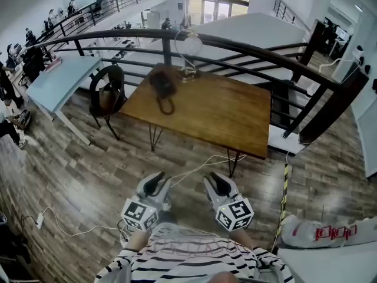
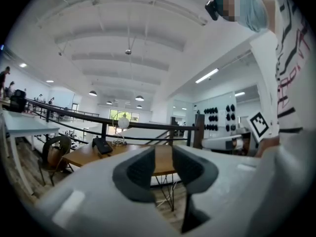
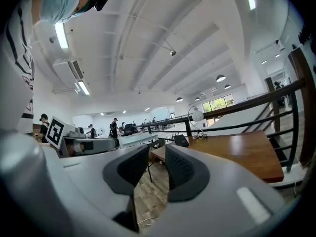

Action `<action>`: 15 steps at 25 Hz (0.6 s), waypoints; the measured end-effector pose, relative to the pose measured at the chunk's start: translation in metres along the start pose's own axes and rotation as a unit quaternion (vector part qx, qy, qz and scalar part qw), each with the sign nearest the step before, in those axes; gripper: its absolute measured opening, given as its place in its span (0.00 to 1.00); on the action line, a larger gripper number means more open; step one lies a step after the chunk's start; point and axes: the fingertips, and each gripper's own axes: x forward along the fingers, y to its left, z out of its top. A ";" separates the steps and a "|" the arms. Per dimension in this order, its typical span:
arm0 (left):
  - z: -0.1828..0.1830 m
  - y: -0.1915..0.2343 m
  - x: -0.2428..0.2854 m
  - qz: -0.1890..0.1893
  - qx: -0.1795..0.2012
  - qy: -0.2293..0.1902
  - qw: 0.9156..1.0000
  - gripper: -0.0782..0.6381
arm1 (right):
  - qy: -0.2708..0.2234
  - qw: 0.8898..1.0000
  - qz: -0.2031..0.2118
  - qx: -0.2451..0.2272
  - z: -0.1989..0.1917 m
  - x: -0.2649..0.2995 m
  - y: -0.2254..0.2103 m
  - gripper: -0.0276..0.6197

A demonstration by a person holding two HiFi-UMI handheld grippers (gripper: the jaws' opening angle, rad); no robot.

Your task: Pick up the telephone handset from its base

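A black telephone [image 1: 162,88] with its handset on the base sits at the far left of a wooden table [image 1: 224,114], its cord looping toward me. It shows small in the left gripper view [image 2: 102,145] and in the right gripper view [image 3: 181,140]. My left gripper [image 1: 155,181] and right gripper [image 1: 216,183] hover side by side over the floor, well short of the table's near edge. Both point level at the table. Each stands open with a narrow gap and nothing between its dark pads [image 2: 137,174] [image 3: 127,171].
A globe lamp [image 1: 188,47] stands behind the phone by the black railing [image 1: 247,49]. A round-backed chair [image 1: 108,98] sits at the table's left, a pale blue desk [image 1: 59,81] beyond it. White cables [image 1: 194,168] lie on the wood floor. A white bundle [image 1: 330,232] lies at the right.
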 end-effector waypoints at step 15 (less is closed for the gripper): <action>0.014 0.153 0.064 -0.031 -0.024 0.006 0.999 0.32 | 0.015 0.999 -0.039 -0.006 0.020 0.157 -0.025 0.35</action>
